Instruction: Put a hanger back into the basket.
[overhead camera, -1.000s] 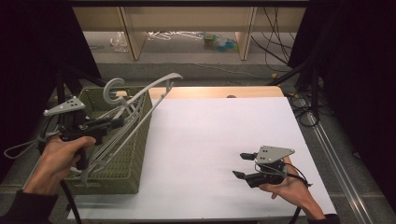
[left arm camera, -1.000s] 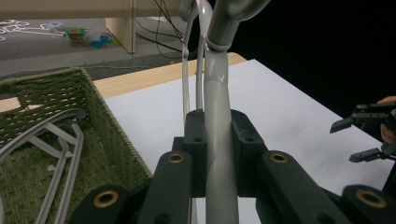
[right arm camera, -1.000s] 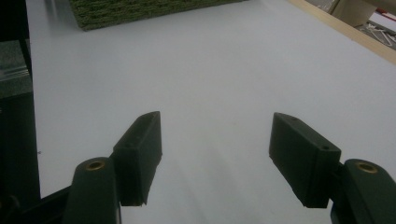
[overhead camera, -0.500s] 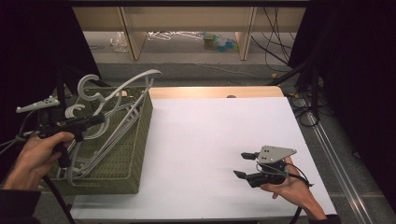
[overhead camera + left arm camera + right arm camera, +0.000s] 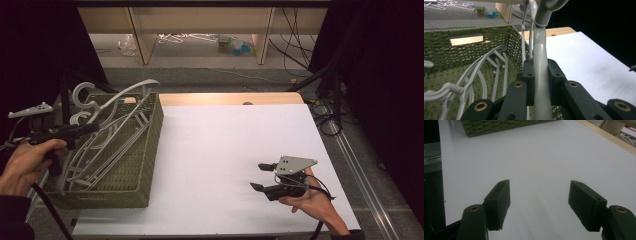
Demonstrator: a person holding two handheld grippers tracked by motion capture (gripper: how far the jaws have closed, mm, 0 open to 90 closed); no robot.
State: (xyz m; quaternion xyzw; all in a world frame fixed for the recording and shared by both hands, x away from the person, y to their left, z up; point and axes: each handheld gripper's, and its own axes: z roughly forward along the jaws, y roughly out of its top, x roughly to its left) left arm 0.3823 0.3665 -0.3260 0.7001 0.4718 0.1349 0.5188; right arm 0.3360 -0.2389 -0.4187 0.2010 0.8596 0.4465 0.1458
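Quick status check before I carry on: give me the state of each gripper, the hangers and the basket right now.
Left gripper: shut on a grey hanger, over the basket.
Right gripper: open, empty, low over the white table.
Other hangers: piled loose in the basket, some poking above its rim.
Green woven basket: upright at the table's left edge, holding hangers.

White table sheet (image 5: 225, 150); beyond — cables (image 5: 300, 45), floor litter (image 5: 235, 44).
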